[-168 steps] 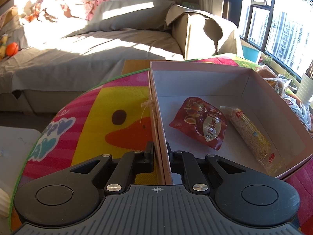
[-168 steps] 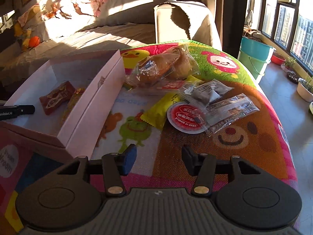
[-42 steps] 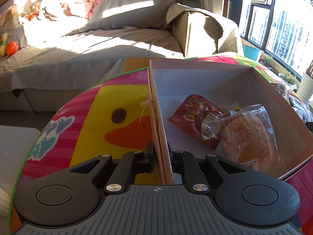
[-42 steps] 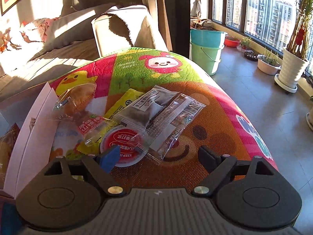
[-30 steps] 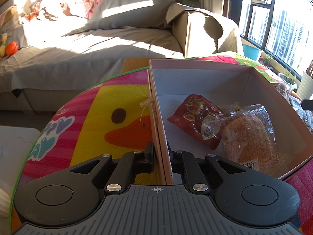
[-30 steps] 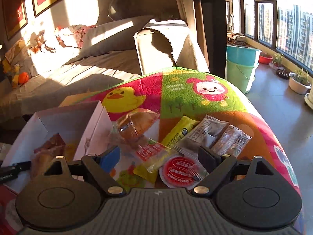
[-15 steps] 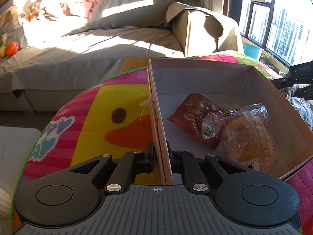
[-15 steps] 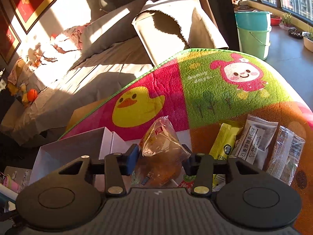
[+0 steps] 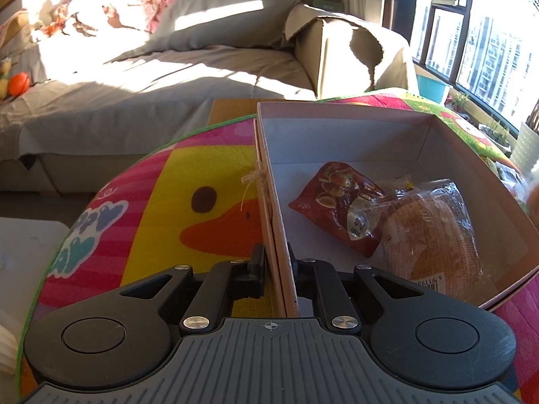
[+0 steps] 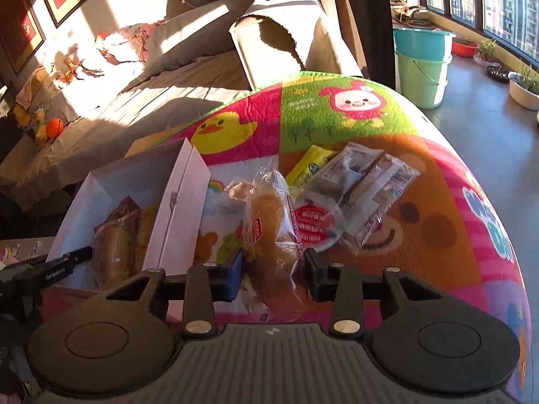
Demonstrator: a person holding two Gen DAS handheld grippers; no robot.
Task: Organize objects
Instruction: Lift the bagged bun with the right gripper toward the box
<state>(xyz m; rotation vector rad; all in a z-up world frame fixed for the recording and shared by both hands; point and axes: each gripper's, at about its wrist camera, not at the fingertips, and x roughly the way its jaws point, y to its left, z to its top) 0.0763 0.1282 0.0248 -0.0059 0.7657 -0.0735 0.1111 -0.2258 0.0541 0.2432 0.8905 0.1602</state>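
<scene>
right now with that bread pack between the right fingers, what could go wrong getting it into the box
The right gripper is closing on a soft bread pack; too hard a squeeze may crush the bun, and a grip on loose wrapper may slip.

The pink box already holds a red snack bag and a wrapped bun, so the new pack may land on them.

The left gripper pinches only the thin box wall, which a bump could tip.

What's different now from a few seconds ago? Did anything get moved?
A big wrapped bread went into the pink box, covering the long yellow packet beside the red snack bag. The right gripper then swung back to the pile on the mat; its jaws are closing around a second wrapped bun. The left gripper stayed clamped on the box wall, and the box did not shift.
</scene>
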